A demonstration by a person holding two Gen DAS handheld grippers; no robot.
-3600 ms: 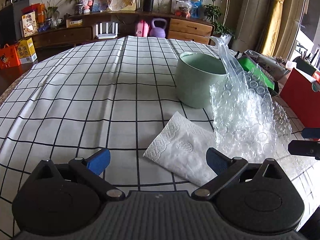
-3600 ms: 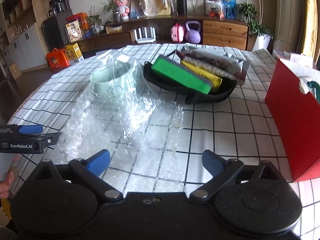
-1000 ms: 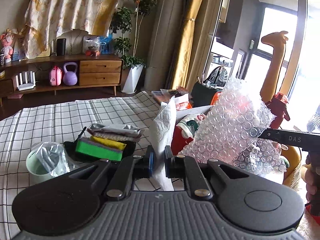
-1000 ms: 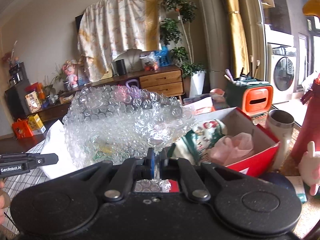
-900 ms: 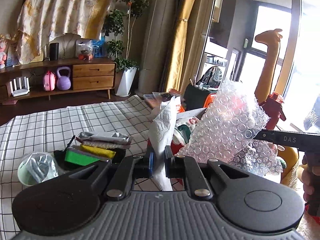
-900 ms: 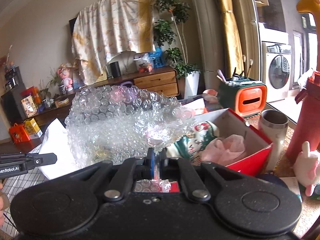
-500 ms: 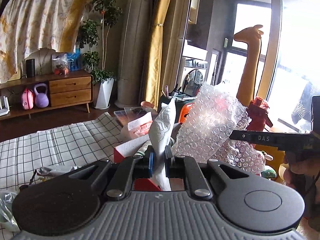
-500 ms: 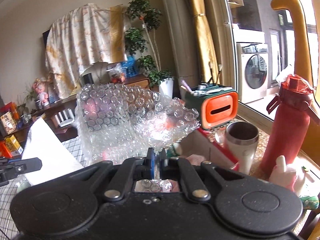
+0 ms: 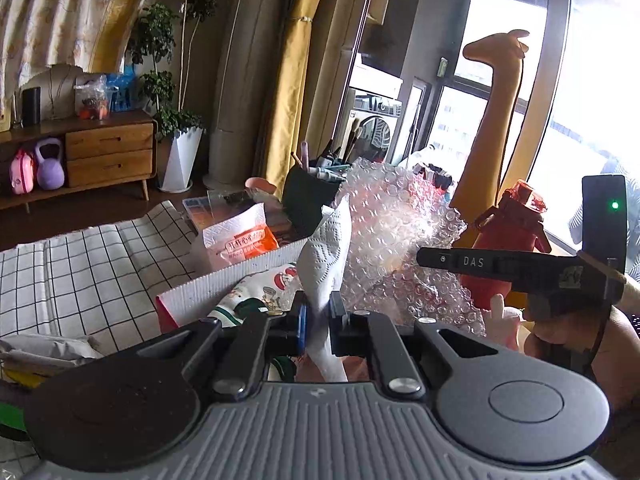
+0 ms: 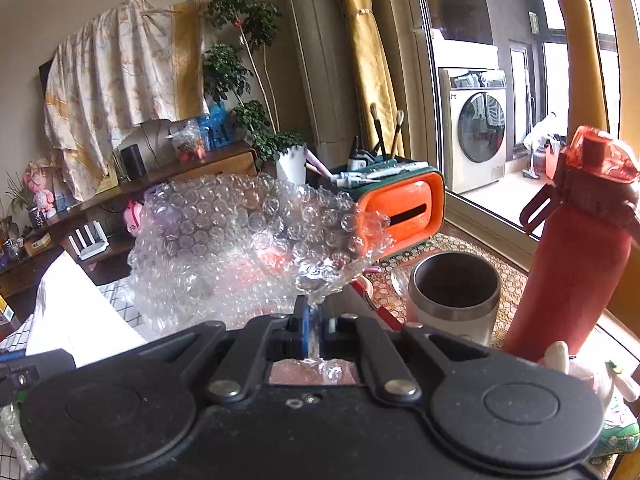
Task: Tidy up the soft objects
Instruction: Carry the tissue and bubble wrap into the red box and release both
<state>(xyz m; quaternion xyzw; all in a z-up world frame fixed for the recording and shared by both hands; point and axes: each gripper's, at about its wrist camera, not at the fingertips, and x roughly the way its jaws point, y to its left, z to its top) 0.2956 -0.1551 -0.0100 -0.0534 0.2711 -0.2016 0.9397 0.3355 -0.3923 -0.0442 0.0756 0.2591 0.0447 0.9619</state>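
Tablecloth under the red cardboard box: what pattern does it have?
White tablecloth with a black grid of squares; clearest in the left wrist view.

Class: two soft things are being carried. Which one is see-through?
The bubble wrap, pinched by the right gripper; the left gripper holds an opaque white paper napkin.

Lighting: strong daylight from the window [image 9: 592, 92] at right — panes blown out to white. Glare glinted on the bubble wrap [image 10: 256, 236]. Interior at left dimmer, softly shadowed. Fisheye bending curved the edges — corners vignetted black; focus fairly sharp.
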